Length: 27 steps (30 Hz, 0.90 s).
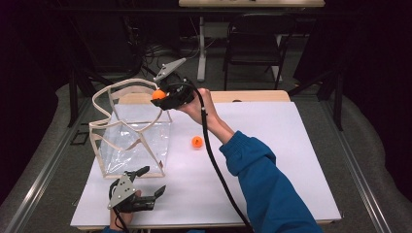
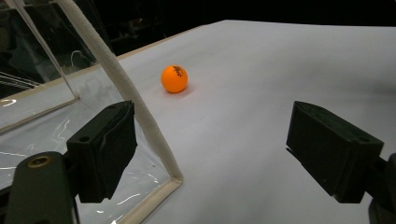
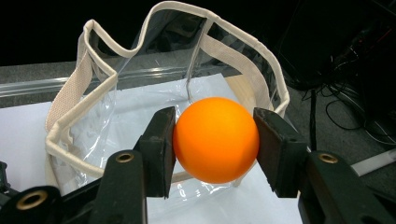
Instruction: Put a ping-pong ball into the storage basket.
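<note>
Right tongs (image 3: 215, 140) clamped on orange ball (image 3: 215, 140)

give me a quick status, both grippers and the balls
Right gripper shut on orange ball, at the clear bag's rim. Left gripper open, beside the bag. Second orange ball loose on table. Nothing in the way.

Your right tongs (image 3: 215, 140) cover both flanks of the orange ball (image 3: 215, 139) they pinch. The print on the loose ball (image 2: 174, 78) on the surface is too small to read. Your left hand (image 1: 116, 219) runs off the bottom edge of the high view.
</note>
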{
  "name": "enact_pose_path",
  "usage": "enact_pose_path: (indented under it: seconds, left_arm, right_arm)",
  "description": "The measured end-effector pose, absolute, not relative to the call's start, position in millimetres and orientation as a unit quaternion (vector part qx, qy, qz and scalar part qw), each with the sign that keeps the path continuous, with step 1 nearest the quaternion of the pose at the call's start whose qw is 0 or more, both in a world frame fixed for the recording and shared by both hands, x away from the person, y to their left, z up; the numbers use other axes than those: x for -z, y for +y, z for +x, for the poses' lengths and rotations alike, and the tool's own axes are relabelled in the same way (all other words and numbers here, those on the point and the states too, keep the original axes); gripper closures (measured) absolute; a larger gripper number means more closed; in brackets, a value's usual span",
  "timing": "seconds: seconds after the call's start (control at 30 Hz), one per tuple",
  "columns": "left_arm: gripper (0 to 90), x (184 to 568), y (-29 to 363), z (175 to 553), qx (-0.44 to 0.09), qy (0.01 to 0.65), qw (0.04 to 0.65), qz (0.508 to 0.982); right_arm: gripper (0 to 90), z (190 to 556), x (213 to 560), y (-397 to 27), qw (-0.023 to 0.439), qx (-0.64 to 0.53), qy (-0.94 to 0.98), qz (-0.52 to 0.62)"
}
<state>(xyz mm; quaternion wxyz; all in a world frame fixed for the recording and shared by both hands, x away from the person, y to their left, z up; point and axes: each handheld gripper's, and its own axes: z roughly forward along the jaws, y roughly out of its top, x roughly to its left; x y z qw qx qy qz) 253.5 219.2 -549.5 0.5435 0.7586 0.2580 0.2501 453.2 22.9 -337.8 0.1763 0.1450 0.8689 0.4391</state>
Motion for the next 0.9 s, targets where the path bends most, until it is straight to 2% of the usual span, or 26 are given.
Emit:
enact_pose_path:
  seconds: [0.9]
  left_arm:
    - [15.7, 549, 220, 254, -0.251, 0.255, 0.545, 0.759]
  right_arm:
    - [51.0, 466, 342, 46, 0.174, -0.414, 0.88, 0.151]
